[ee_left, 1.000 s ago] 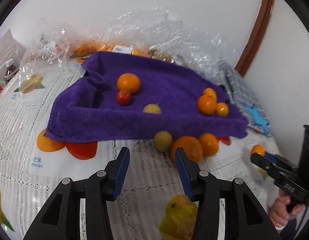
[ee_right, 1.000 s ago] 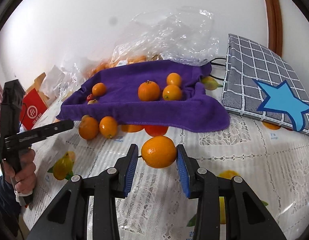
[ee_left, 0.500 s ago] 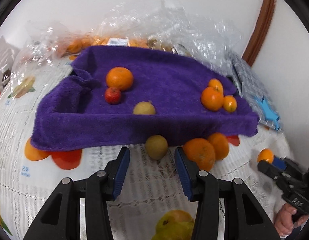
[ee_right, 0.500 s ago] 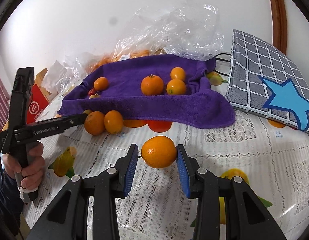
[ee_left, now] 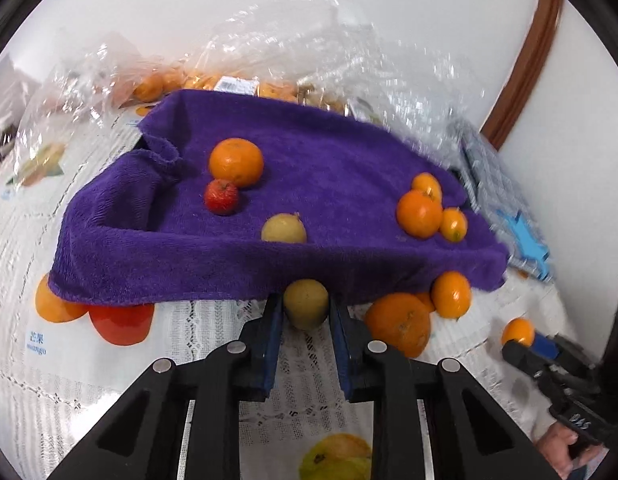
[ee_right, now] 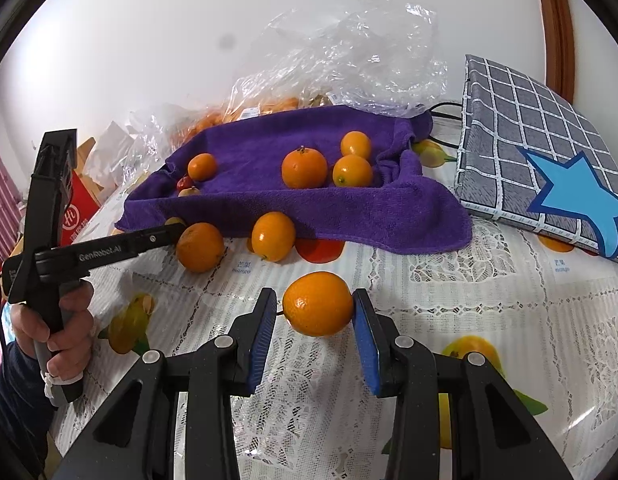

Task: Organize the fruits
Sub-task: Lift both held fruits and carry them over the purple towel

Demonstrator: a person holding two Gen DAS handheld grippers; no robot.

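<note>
Two fisheye views along black two-finger grippers with blue pads are shown, above a table covered by a white lace cloth (ee_right: 489, 292) printed with fruit pictures. In the left wrist view, the left gripper (ee_left: 306, 312) is seen at lower centre, its fingers closed in against a small yellow-green fruit (ee_left: 306, 303) that sits just at the front hem of a purple towel (ee_left: 329, 168); the fruit is nearly round, its slightly longer axis standing upright in the frame. Whether it is lifted off the cloth cannot be told. On the towel, a large orange (ee_left: 236, 162) touching a small red fruit (ee_left: 222, 197) is seen at centre left, a second yellow-green fruit (ee_left: 284, 230) at the middle, and three small oranges (ee_left: 419, 213) clustered at the right. Two loose oranges (ee_left: 397, 329) lie just right of the gripper, below the towel's edge. In the right wrist view, the right gripper (ee_right: 315, 316) is seen at lower centre, pinching an orange (ee_right: 317, 304) between its pads; the orange's long axis runs left to right across the frame, from pad to pad. A grey checked cushion with a blue star (ee_right: 541, 152) fills the upper right, and crumpled clear plastic bags (ee_right: 349, 48) are piled behind the towel.
</note>
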